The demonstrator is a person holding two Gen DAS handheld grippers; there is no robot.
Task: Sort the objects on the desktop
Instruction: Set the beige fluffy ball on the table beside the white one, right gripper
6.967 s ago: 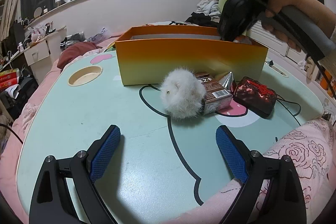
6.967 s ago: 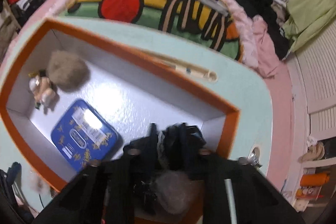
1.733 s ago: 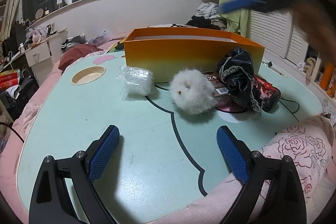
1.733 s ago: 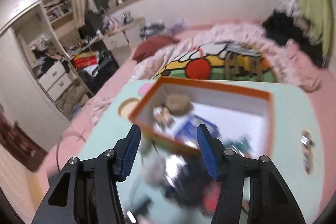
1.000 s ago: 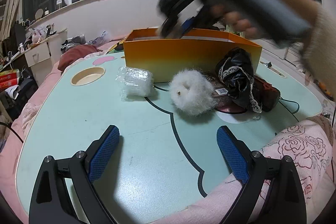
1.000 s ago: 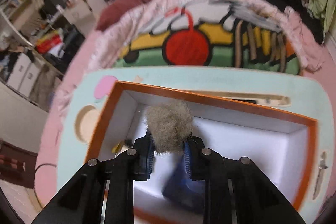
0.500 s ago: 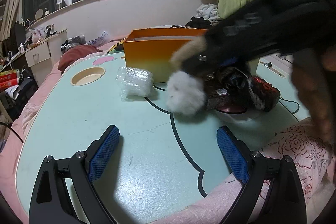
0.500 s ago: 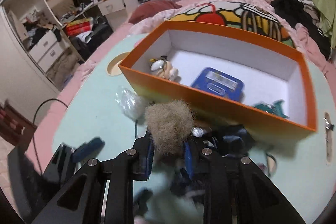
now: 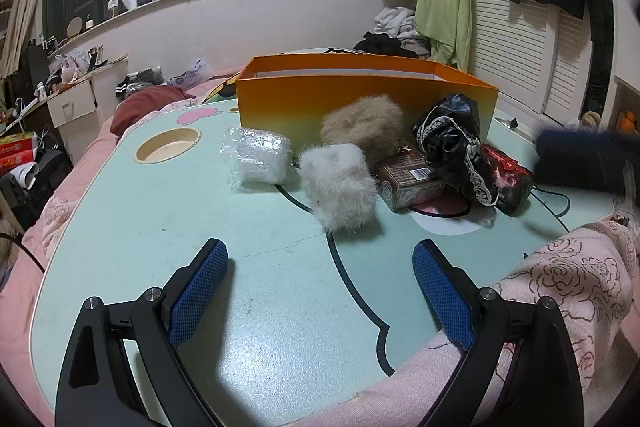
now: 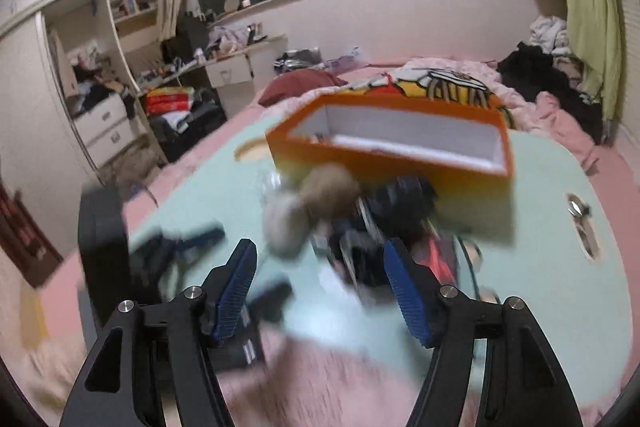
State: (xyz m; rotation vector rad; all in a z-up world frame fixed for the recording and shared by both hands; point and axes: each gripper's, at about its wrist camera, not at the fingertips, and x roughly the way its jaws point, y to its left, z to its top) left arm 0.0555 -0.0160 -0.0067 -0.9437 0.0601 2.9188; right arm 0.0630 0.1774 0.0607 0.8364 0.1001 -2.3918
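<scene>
On the mint table (image 9: 160, 227) an orange box (image 9: 360, 99) stands at the back. A tan fluffy ball (image 9: 362, 125) rests against its front wall, just behind a white fluffy ball (image 9: 338, 185). Beside them lie a bubble-wrap packet (image 9: 256, 161), a brown carton (image 9: 408, 179), a black lace cloth (image 9: 452, 143) and a red-black packet (image 9: 506, 179). My left gripper (image 9: 320, 291) hovers open near the front edge, holding nothing. My right gripper (image 10: 320, 287) is blurred and its jaws are opening, with nothing between them; the tan ball (image 10: 330, 191) lies free ahead of it.
A round cup recess (image 9: 168, 147) sits in the table's left part. A pink rose-print blanket (image 9: 560, 287) covers the front right edge. A cable (image 9: 552, 195) runs behind the red-black packet. Bedding and clutter surround the table.
My right gripper carried the tan ball out of the orange box, set it down in front of the box, and pulled back to the right with its jaws apart. The white ball shifted slightly.
</scene>
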